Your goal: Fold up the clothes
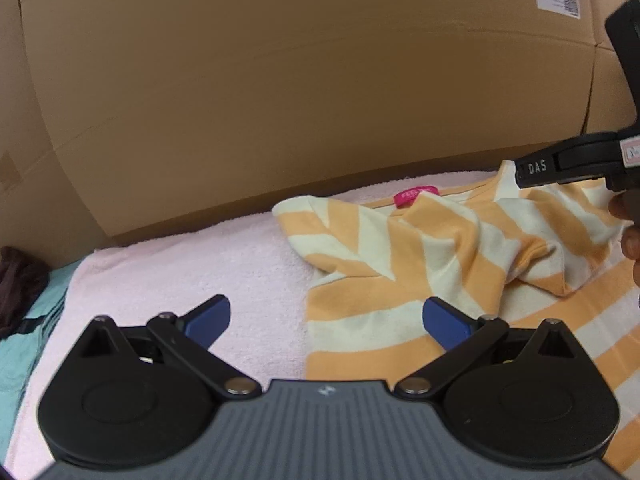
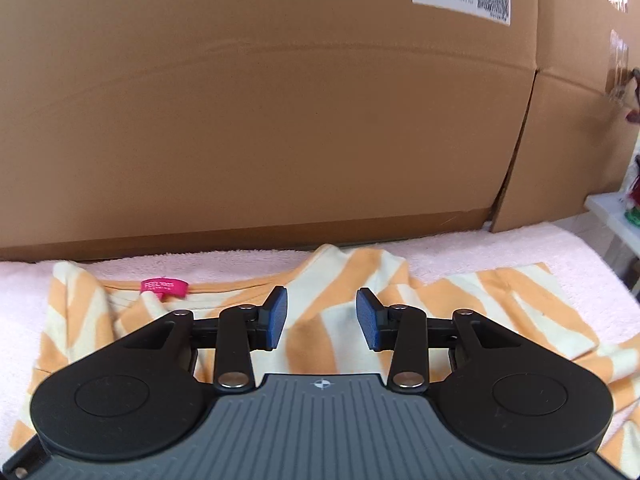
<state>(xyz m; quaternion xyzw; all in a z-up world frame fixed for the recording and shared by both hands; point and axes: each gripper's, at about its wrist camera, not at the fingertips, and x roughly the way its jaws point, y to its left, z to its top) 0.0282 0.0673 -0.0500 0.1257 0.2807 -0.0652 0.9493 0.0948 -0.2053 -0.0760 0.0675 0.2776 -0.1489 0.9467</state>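
Note:
An orange and cream striped T-shirt [image 1: 400, 280] lies crumpled on a pink towel [image 1: 180, 272], its pink neck label [image 1: 414, 196] towards the boxes. My left gripper [image 1: 328, 322] is open wide just above the shirt's left edge, one blue pad over the towel and one over the stripes. In the right wrist view my right gripper [image 2: 322, 318] is open over the shirt [image 2: 312, 340], near the collar to the right of the label [image 2: 164, 286]. A fold of fabric rises just beyond its fingertips. In the left wrist view the right gripper [image 1: 520, 172] comes in from the right at that raised fold.
Large cardboard boxes [image 1: 280, 80] stand close behind the towel. A teal cloth [image 1: 24, 344] and a dark garment [image 1: 20, 280] lie off the towel's left end. A white shelf [image 2: 616, 216] stands at the right. A person's hand [image 1: 630, 236] shows at the right edge.

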